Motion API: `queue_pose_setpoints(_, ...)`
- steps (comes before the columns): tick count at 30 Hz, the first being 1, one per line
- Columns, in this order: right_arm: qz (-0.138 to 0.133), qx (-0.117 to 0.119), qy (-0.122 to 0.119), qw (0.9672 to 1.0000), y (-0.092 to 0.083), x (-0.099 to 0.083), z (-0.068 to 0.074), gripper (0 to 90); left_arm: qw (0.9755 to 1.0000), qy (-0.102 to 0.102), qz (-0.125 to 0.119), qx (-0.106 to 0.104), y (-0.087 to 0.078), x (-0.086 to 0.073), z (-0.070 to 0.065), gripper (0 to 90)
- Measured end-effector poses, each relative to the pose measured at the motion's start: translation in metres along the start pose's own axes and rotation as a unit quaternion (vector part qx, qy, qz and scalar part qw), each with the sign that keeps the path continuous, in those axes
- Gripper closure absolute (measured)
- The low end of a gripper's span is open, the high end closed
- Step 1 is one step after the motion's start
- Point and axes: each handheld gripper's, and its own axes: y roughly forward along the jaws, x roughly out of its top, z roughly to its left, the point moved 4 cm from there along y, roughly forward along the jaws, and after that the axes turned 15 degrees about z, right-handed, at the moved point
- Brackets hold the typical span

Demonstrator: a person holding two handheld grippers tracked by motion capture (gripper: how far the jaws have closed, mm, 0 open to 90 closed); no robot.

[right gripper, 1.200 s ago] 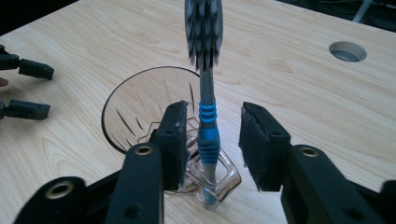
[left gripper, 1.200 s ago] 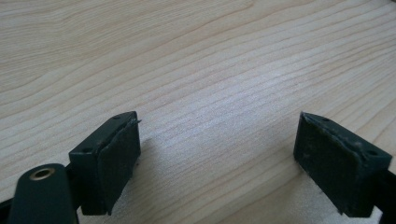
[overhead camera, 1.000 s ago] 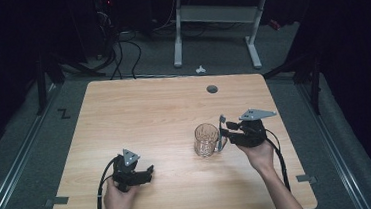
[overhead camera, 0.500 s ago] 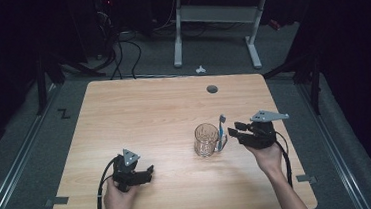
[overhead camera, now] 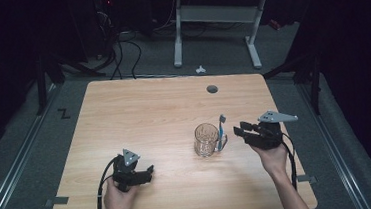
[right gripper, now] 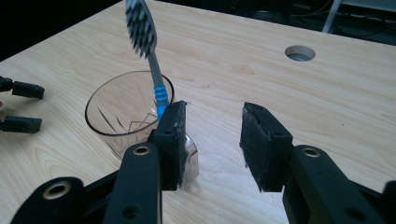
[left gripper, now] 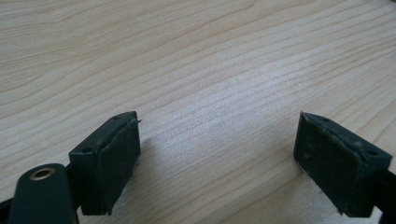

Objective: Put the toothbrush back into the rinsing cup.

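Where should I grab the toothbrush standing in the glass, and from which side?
Probably the bare handle just below the bristle head of the toothbrush, above the rim of the glass. It stands nearly upright, leaning on the rim nearest the right gripper, whose open jaws hold nothing. Come in level from that side, jaws either side of the thin handle, then lift straight up.

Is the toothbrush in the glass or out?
In. The toothbrush stands in the glass, head up, leaning on the rim; the right gripper is open beside it, gripping nothing.
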Motion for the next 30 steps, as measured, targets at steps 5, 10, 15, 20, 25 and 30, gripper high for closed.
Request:
queue_pose_setpoints(5,0.000,0.000,0.009,1.0000,-0.001,-0.008,-0.004,61.2,1.0000,0.000,0.000,0.000,0.000,0.000,0.000,15.1)
queue_pose_setpoints(10,0.001,-0.001,0.011,0.9999,-0.001,-0.012,-0.005,61.3,1.0000,0.000,0.000,0.000,0.000,0.000,0.000,15.1)
queue_pose_setpoints(15,-0.008,0.000,0.022,0.9997,-0.005,-0.016,-0.010,61.3,1.0000,0.000,0.000,0.000,0.000,0.000,0.000,15.1)
queue_pose_setpoints(20,-0.010,-0.001,0.027,0.9996,-0.008,-0.020,-0.013,61.4,1.0000,0.000,0.000,0.000,0.000,0.000,0.000,15.1)
queue_pose_setpoints(25,-0.012,-0.002,0.032,0.9994,-0.011,-0.025,-0.015,61.6,1.0000,0.000,0.000,0.000,0.000,0.000,0.000,15.1)
queue_pose_setpoints(30,-0.015,0.001,0.040,0.9991,-0.011,-0.030,-0.017,61.7,1.0000,0.000,0.000,0.000,0.000,0.000,0.000,15.1)
